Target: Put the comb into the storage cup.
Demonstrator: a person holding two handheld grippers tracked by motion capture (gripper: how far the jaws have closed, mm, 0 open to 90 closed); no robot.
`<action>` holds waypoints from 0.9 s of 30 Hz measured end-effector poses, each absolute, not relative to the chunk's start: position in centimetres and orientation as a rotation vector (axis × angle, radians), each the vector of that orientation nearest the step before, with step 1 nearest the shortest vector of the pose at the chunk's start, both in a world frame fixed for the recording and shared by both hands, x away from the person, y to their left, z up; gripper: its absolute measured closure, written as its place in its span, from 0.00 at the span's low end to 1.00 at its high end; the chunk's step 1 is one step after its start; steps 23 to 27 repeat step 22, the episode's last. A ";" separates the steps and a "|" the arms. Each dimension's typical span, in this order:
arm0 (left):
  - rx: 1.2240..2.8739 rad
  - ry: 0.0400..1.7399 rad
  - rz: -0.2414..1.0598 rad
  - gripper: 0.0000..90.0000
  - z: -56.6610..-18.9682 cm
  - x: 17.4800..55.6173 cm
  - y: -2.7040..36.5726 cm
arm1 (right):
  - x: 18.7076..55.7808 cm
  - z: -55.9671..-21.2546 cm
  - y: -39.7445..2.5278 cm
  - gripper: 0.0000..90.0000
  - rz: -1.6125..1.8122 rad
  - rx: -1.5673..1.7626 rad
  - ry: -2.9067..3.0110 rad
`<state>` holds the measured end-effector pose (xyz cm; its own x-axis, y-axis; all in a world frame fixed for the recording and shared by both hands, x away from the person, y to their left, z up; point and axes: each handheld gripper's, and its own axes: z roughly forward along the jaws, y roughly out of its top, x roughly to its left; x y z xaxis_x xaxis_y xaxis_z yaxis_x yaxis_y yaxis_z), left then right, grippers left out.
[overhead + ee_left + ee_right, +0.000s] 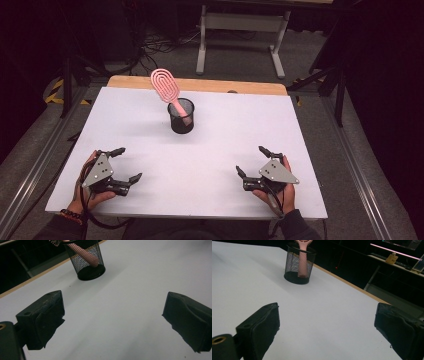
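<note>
From the high view, a black mesh cup (181,116) stands upright on the white desk (240,130), toward the far middle. A pink hairbrush (167,88) sits in it handle down, its oval head leaning up and to the left above the rim. The left gripper (126,164) rests near the front left corner of the desk, the right gripper (251,161) near the front right; each is held in a hand, with fingers spread wide and nothing between them. Both are well apart from the cup.

In the left gripper view, the left gripper (112,322) has its two black fingers (42,317) far apart over bare white desk (130,277). The mesh cup (87,262) stands ahead at upper left, the pink handle (85,255) visible through the mesh, slanting across the inside.

In the right gripper view, the right gripper (327,332) likewise has its fingers (262,327) wide open and empty. The cup (299,265) stands ahead at upper left, near the desk's wooden far edge (352,285), with the pink handle (302,262) upright inside it.
</note>
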<state>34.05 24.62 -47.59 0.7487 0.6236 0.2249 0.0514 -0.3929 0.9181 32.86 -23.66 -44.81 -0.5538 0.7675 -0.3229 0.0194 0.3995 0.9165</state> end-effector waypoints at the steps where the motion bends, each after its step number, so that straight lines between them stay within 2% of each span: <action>1: 1.891 0.519 0.676 0.05 -47.6 34.1 24.6 | 32.9 -44.8 -23.6 0.08 1.220 0.674 1.877; 27: 1.932 0.520 0.693 0.05 -47.7 33.5 23.9 | 33.6 -44.8 -23.1 0.08 1.226 0.666 1.897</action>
